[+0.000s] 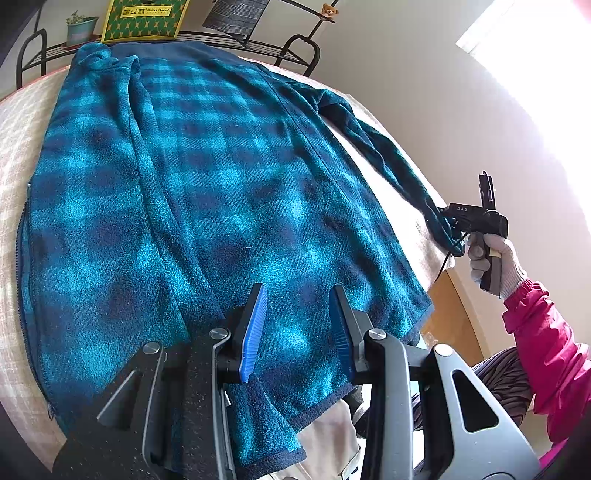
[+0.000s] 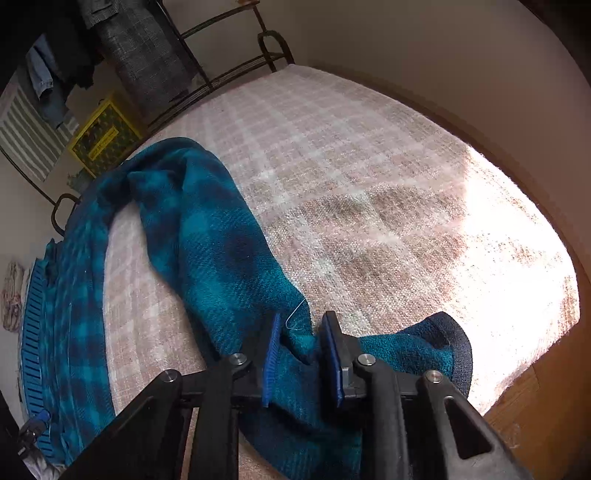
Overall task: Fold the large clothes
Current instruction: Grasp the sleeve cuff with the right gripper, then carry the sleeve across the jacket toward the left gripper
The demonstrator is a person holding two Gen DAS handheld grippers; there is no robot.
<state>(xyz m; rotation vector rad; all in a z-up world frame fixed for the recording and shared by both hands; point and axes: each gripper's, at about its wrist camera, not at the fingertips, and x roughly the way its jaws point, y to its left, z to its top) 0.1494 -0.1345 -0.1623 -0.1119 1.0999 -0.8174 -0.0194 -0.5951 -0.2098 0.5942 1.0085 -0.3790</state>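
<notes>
A: So, any containers around?

B: Only a green pot (image 1: 82, 30) with a small plant in it, on the metal shelf (image 1: 236, 42) far ahead of the left gripper (image 1: 298, 325), beside a yellow box (image 1: 146, 18). What the box holds I cannot tell.

A: And the garment?

B: The blue plaid fleece jacket (image 1: 192, 177) lies spread on the bed cover (image 2: 369, 177). Its hem sits right under the left gripper, whose blue pads (image 1: 255, 328) stand apart with cloth between them; it is tilted downward, and whether the pads pinch the fleece I cannot tell.

A: The other side?

B: The right gripper (image 2: 301, 354) points steeply down and is clenched on the sleeve (image 2: 221, 240) near its dark cuff (image 2: 458, 347), fabric bunched between the pads. From the left camera, a gloved hand (image 1: 491, 258) with a pink sleeve cuff (image 1: 535, 325) holds that tool at the bed's edge, off to the right of the left gripper
</notes>
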